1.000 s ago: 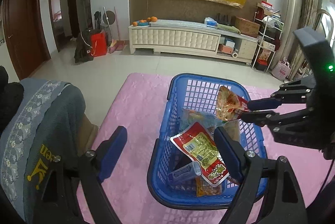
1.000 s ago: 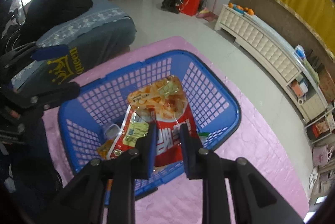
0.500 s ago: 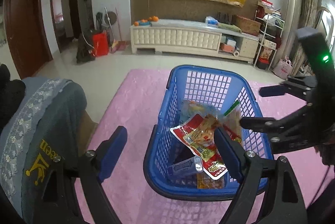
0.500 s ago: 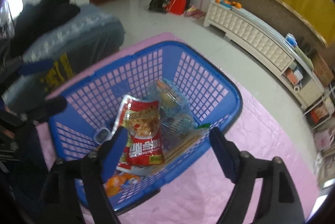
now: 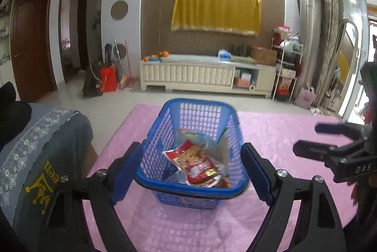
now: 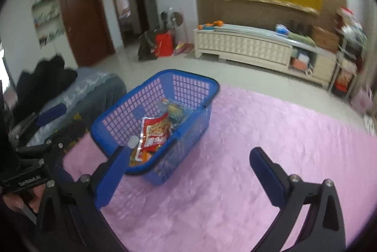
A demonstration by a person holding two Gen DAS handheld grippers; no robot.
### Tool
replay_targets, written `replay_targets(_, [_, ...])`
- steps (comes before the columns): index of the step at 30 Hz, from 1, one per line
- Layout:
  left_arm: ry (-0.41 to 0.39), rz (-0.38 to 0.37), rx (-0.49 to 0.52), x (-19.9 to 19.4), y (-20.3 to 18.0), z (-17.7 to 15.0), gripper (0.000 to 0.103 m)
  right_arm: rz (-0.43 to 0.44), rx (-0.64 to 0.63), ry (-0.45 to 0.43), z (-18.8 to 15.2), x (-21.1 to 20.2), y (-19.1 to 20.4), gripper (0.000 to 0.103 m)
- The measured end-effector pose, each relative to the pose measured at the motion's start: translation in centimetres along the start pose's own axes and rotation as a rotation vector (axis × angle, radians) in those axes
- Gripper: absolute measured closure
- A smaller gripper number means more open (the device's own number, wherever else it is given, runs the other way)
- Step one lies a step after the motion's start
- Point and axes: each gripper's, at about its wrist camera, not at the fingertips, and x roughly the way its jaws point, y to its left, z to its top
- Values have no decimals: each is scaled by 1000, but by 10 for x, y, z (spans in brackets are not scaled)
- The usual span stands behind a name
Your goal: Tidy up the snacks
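Left wrist: left claw point(image 5: 192, 172) wide, empty, straddling blue basket point(image 5: 165, 124) on pink bench point(image 5: 282, 127), snack packs point(image 5: 198, 163) piled inside; right wrist: right claw point(image 6: 188, 172) just opened fully, empty, beside basket point(image 6: 113, 120), pack apparently dropped in.

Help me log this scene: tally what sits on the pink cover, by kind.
Blue basket: 1
Red snack packet lying on top in it: 1
Other packets beneath it: partly hidden, uncountable
Total clearly countable: 2
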Motion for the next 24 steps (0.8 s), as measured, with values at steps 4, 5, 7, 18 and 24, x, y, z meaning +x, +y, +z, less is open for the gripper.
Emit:
replay_targets(4, [-7,-45,-27,-21,-15,0,16,-102,49,-56,-16,-45,-4,0])
replay_targets(5, [-15,-38,-31,-26,-19,-1,13,-141,33,-80,-20,-55,-1,0])
replay_targets(7, [-40,-36,-35,-37,-27,-3,8,-189,23,-114,-26,-71,1,0])
replay_targets(18, [-53,-89,94,-81,-81,-29,0,-272,48,-202,-67,-123,14,0])
replay_targets(24, [-42,-101,112,-89,-89,-33,0,-281,81,-190,-90,-134,12,0])
